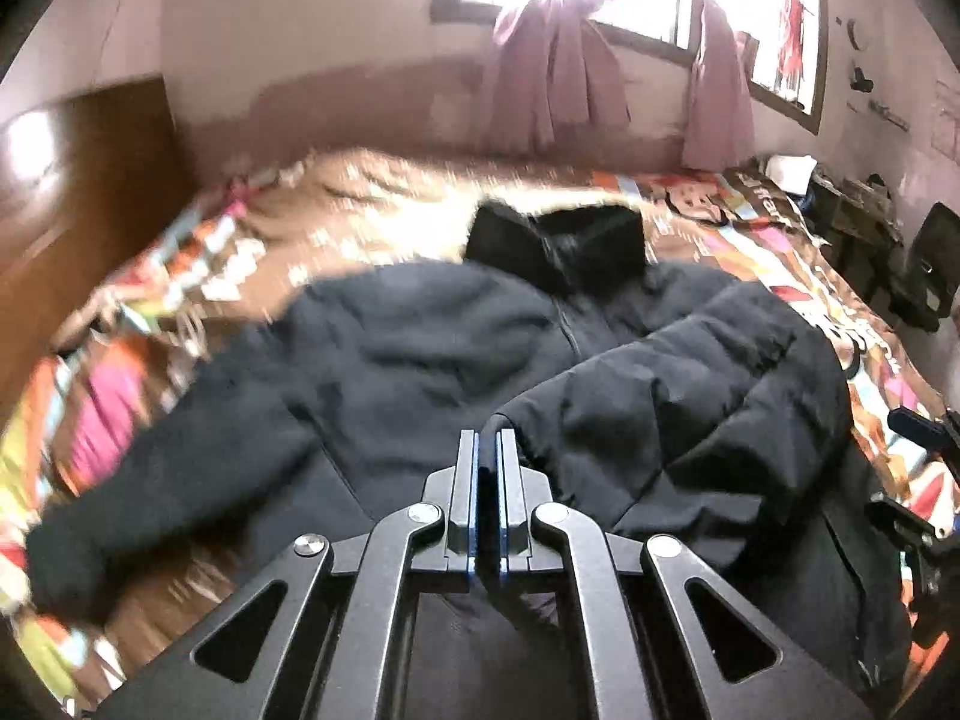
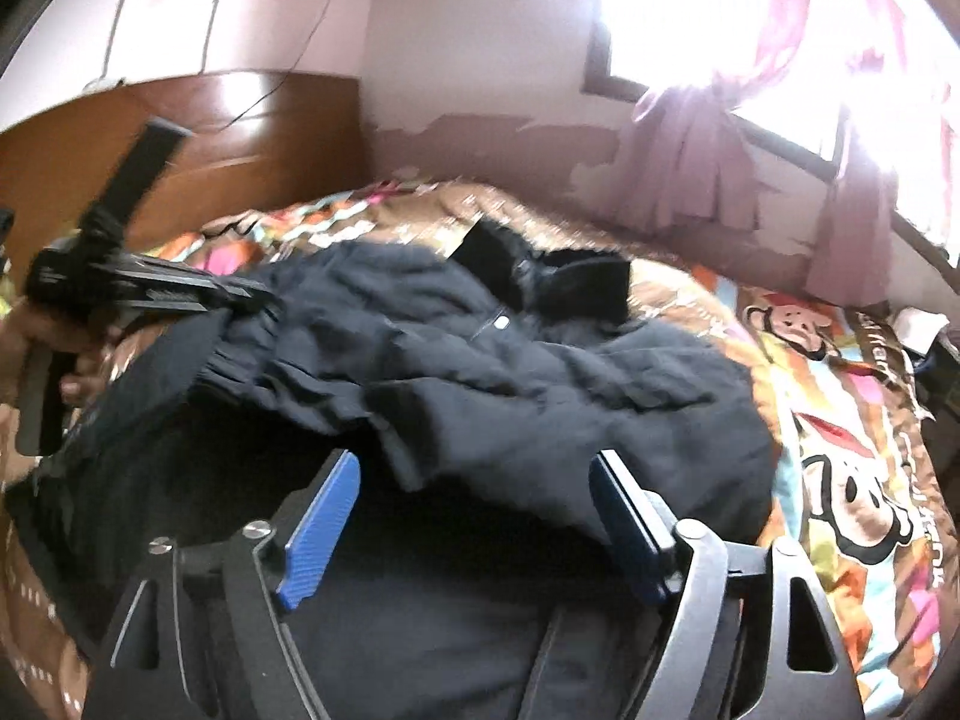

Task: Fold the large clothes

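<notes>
On the bed w/ a bright cartoon-print bedspread (image 1: 780, 252) lies a large dark puffer jacket (image 1: 420, 348), front up, collar (image 1: 552, 240) at the far end toward the pink curtains (image 1: 552, 78). One sleeve (image 1: 678, 402) is folded across the chest from the right; the other sleeve (image 1: 138, 480) stretches out to the near left. Left gripper (image 1: 487, 438) has its jaws together, tips at the folded sleeve's cuff; whether fabric is pinched betw. them can't be told. Right gripper (image 2: 474, 474) hovers above the jacket's near part, jaws wide apart, nothing held. A hand (image 2: 36, 336) grips the left tool's handle. Judging by this, the sleeve-folding step is underway; next probably calls for bringing the outstretched sleeve in over the body.
</notes>
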Action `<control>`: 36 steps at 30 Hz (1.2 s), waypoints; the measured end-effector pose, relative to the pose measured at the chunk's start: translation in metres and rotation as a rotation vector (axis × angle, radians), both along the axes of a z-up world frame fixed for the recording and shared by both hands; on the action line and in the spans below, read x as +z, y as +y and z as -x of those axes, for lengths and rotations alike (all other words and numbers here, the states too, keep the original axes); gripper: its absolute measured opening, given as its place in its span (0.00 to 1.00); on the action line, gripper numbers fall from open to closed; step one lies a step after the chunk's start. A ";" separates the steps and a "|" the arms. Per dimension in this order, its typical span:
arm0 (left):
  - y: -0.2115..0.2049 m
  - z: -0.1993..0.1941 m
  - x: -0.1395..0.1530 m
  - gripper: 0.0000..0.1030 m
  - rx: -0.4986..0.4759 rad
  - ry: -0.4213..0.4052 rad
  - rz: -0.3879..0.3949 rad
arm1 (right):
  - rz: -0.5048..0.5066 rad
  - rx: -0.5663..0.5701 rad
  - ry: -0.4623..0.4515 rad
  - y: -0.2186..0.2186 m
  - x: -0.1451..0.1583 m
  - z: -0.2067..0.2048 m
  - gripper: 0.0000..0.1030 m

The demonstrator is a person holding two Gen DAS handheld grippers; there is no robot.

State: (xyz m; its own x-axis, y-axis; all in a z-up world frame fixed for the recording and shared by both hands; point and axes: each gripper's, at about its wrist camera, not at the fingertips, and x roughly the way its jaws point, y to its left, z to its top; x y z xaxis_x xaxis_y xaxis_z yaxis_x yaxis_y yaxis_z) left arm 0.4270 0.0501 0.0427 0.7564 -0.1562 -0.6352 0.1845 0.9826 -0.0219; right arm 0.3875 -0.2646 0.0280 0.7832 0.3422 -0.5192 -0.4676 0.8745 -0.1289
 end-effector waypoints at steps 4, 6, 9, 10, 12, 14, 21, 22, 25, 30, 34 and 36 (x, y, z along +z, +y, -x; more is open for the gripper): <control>-0.001 -0.021 -0.003 0.03 0.003 0.020 -0.094 | -0.031 -0.063 0.022 0.008 0.009 -0.034 0.78; -0.002 -0.032 -0.018 0.03 0.001 0.058 -0.123 | -0.061 -0.091 0.070 0.016 0.006 -0.063 0.78; -0.001 -0.048 -0.050 0.03 0.003 0.105 -0.141 | -0.102 -0.128 0.177 0.028 -0.009 -0.102 0.78; 0.001 -0.053 -0.060 0.03 0.009 0.118 -0.140 | -0.111 -0.128 0.206 0.030 -0.014 -0.112 0.78; 0.009 -0.060 -0.073 0.03 0.018 0.136 -0.135 | -0.108 -0.134 0.275 0.039 -0.030 -0.134 0.78; 0.017 -0.064 -0.084 0.03 0.017 0.153 -0.120 | -0.069 -0.146 0.312 0.048 -0.048 -0.149 0.78; 0.056 -0.052 -0.084 0.14 0.031 0.146 0.117 | 0.074 -0.130 0.332 0.066 -0.089 -0.172 0.90; 0.067 -0.046 -0.079 0.20 0.064 0.142 0.149 | 0.083 -0.129 0.327 0.067 -0.091 -0.173 0.91; 0.098 -0.026 -0.064 0.49 0.129 0.122 0.245 | 0.092 -0.128 0.305 0.069 -0.089 -0.170 0.92; 0.181 0.014 -0.053 0.59 0.347 0.093 0.407 | 0.008 -0.113 0.229 0.074 -0.065 -0.158 0.92; 0.248 0.038 -0.058 0.61 0.554 0.085 0.437 | -0.081 -0.052 0.230 0.100 -0.047 -0.158 0.92; 0.285 0.048 -0.070 0.61 0.710 0.128 0.466 | -0.117 -0.026 0.256 0.114 -0.044 -0.162 0.92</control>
State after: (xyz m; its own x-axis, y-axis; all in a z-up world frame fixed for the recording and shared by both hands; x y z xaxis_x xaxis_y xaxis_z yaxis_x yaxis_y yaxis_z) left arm 0.3785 0.3347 -0.0276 0.7004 0.0604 -0.7112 -0.5023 0.7497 -0.4309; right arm 0.5492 -0.1506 -0.0163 0.6410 0.3925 -0.6596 -0.4488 0.8888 0.0927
